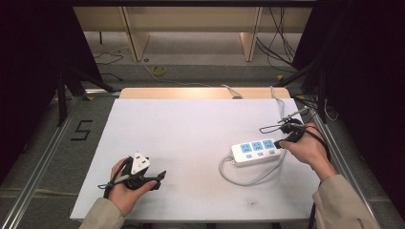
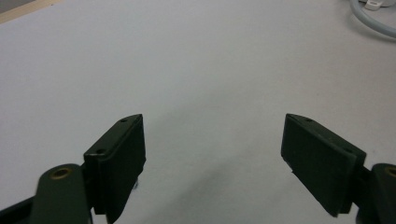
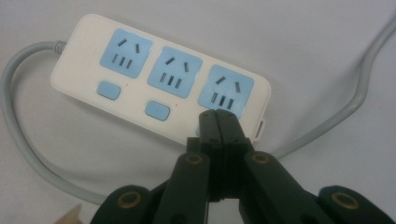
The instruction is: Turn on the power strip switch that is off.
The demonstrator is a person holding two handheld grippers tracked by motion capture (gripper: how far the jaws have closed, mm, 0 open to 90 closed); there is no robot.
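Observation:
A white power strip (image 1: 255,153) with three blue sockets lies on the right of the white board; in the right gripper view the power strip (image 3: 159,88) shows two blue switches. Its grey cable (image 1: 243,181) loops round toward the front. My right gripper (image 1: 282,141) is shut, jaws pressed together with nothing between them. The right gripper (image 3: 218,116) has its tips on the strip just below the rightmost socket, hiding what lies under them. My left gripper (image 1: 160,177) hovers low at the front left, well apart from the strip. The left gripper (image 2: 212,121) stands open over bare board.
The white board (image 1: 191,129) covers a wooden table whose far edge (image 1: 200,92) shows behind it. A second grey cable (image 1: 276,98) runs off the back right. Black stands and loose wires flank both sides; a "5" (image 1: 82,130) marks the floor left.

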